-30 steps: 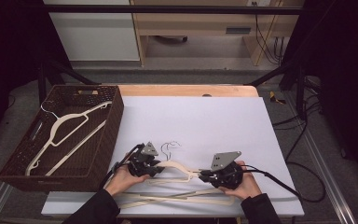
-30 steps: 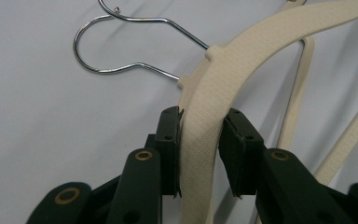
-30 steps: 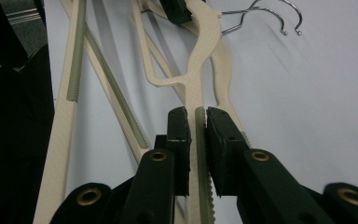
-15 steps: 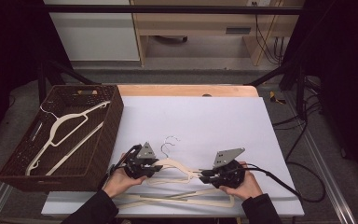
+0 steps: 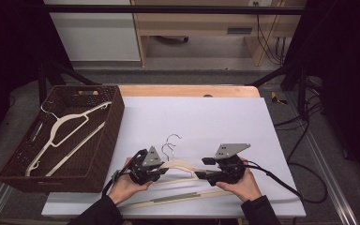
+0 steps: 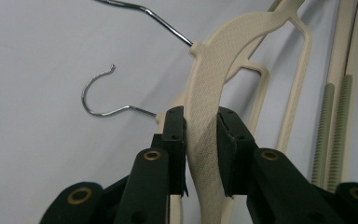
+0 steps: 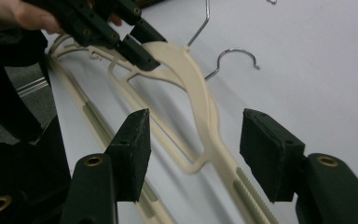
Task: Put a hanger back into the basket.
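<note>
White table (image 5: 215,117); left gripper (image 6: 200,135) jaws clamping cream hanger (image 6: 205,144), close up.

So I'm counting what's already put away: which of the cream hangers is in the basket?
The hanger lying alone inside the brown wicker basket at the table's left. The others lie on the white tabletop by the grippers.

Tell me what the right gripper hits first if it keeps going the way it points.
Probably the cream hanger: its arm runs between the open jaws of the right gripper. Farther along sits the left gripper, shut on that hanger. Depth is unclear.
</note>
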Available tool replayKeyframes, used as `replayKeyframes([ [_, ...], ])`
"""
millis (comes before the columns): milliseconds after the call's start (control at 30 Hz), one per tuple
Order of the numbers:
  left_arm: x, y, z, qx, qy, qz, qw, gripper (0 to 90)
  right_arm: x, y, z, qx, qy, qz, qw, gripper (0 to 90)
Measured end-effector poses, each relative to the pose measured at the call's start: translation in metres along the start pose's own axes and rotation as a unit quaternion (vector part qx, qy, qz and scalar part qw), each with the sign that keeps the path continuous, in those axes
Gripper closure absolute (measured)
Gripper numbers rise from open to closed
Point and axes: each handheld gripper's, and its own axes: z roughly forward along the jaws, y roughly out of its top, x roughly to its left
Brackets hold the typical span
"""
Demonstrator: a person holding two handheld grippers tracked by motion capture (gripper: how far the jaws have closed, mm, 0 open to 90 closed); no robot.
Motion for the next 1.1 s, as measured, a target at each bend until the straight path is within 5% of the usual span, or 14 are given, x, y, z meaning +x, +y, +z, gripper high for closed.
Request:
replayKeyframes([
  [267,-0.008,0.003,-0.006,-0.024,0.0,0.014,0.9996,75.1,0.006,0.015,0.027,0.007,0.017,0.001,0.9998,40.2],
  [433,-0.012,0.004,-0.009,-0.037,-0.006,0.017,0.9991,75.4,0.0,0.013,0.045,0.029,0.02,-0.001,0.9994,49.5],
  [567,-0.014,0.004,-0.012,-0.038,-0.015,0.017,0.999,75.7,-0.004,0.012,0.052,0.044,0.037,-0.002,0.9984,66.7],
  [800,-0.009,0.003,-0.017,-0.048,-0.049,0.003,0.9977,70.7,-0.001,0.011,0.046,0.044,0.081,-0.034,0.9952,79.2],
  [933,-0.004,0.003,-0.021,-0.042,-0.064,-0.005,0.997,63.0,0.004,0.015,0.034,0.019,0.123,-0.042,0.9914,83.8],
  [1100,-0.001,0.005,-0.024,-0.045,-0.073,-0.006,0.9963,66.6,0.009,0.019,0.023,0.011,0.131,-0.062,0.9894,86.2],
])
